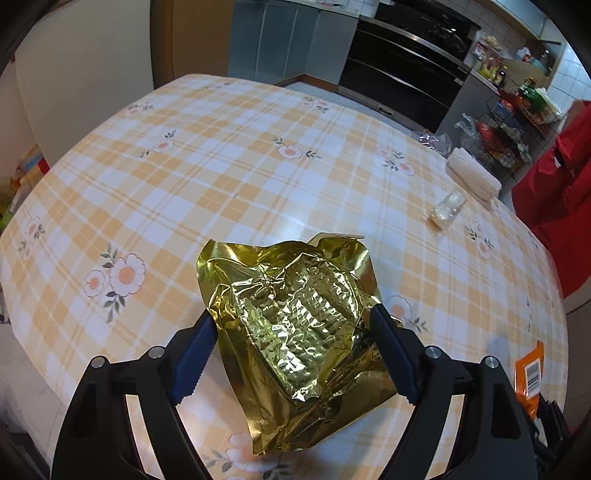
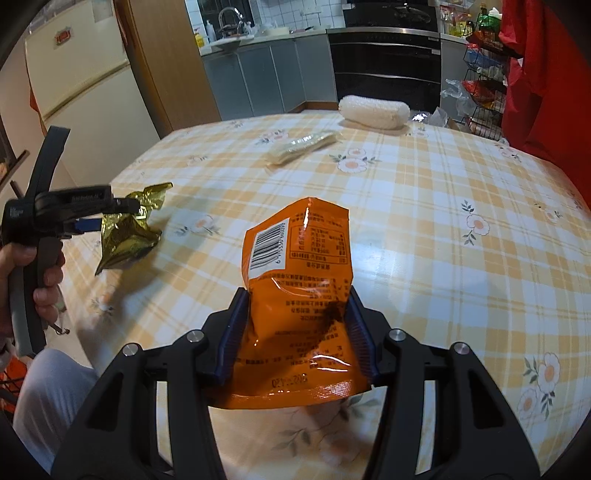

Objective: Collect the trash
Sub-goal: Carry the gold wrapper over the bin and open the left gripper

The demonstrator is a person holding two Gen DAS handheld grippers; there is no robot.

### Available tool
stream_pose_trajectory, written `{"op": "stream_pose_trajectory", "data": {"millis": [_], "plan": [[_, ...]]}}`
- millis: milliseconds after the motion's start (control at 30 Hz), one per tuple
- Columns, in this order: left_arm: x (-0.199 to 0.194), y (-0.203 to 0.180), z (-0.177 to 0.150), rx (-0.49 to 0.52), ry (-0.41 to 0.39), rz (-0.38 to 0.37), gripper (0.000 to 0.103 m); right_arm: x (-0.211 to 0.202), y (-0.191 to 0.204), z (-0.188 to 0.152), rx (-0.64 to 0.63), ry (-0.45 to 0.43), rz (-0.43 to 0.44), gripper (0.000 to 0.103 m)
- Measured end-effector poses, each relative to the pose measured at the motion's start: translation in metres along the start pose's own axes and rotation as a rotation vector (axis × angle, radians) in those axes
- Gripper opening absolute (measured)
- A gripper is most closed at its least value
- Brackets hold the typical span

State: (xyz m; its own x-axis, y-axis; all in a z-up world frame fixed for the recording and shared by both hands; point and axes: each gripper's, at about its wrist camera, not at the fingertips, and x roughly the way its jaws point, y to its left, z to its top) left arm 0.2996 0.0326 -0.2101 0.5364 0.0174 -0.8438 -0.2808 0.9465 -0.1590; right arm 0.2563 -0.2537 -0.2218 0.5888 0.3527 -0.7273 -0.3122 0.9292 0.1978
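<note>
Wrappers are lifted, gold foil (image 1: 295, 332) pinched in the left gripper (image 1: 295, 325), orange packet (image 2: 299, 295) clamped in the right gripper (image 2: 295, 314); a bin, unseen, likely comes next.

A checked tablecloth (image 2: 424, 206) fronts grey cabinets (image 2: 266, 74), a black oven (image 2: 384, 66) and white wall tiles (image 2: 280, 11).

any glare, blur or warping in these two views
Left wrist view: heavy fisheye bulge bends the checked table; the gold foil wrapper throws bright specular glints. Right wrist view: same warping, dark corners; window glare on the table right of the orange packet; the left claw at the frame edge is slightly blurred.
</note>
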Motion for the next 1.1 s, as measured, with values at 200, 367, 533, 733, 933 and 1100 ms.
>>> {"op": "stream_pose_trajectory", "data": {"millis": [200,367,533,733,933,1100], "plan": [[-0.047,-0.006,-0.017,0.118,-0.049,-0.022,0.08,-0.033,0.014,-0.001,0.04,-0.044,0.025,0.053],[-0.086,-0.006,-0.038,0.2,-0.075,-0.057,0.08,-0.064,0.028,-0.007,0.061,-0.078,0.033,0.053],[-0.124,-0.006,-0.067,0.299,-0.098,-0.092,0.08,-0.096,0.042,-0.018,0.086,-0.116,0.032,0.053],[-0.163,-0.002,-0.109,0.438,-0.102,-0.168,0.081,-0.131,0.059,-0.034,0.106,-0.156,0.024,0.053],[-0.19,0.007,-0.15,0.514,-0.103,-0.254,0.081,-0.162,0.072,-0.05,0.131,-0.195,0.017,0.053],[-0.195,0.008,-0.183,0.562,-0.063,-0.293,0.081,-0.178,0.079,-0.059,0.147,-0.216,0.022,0.053]]}}
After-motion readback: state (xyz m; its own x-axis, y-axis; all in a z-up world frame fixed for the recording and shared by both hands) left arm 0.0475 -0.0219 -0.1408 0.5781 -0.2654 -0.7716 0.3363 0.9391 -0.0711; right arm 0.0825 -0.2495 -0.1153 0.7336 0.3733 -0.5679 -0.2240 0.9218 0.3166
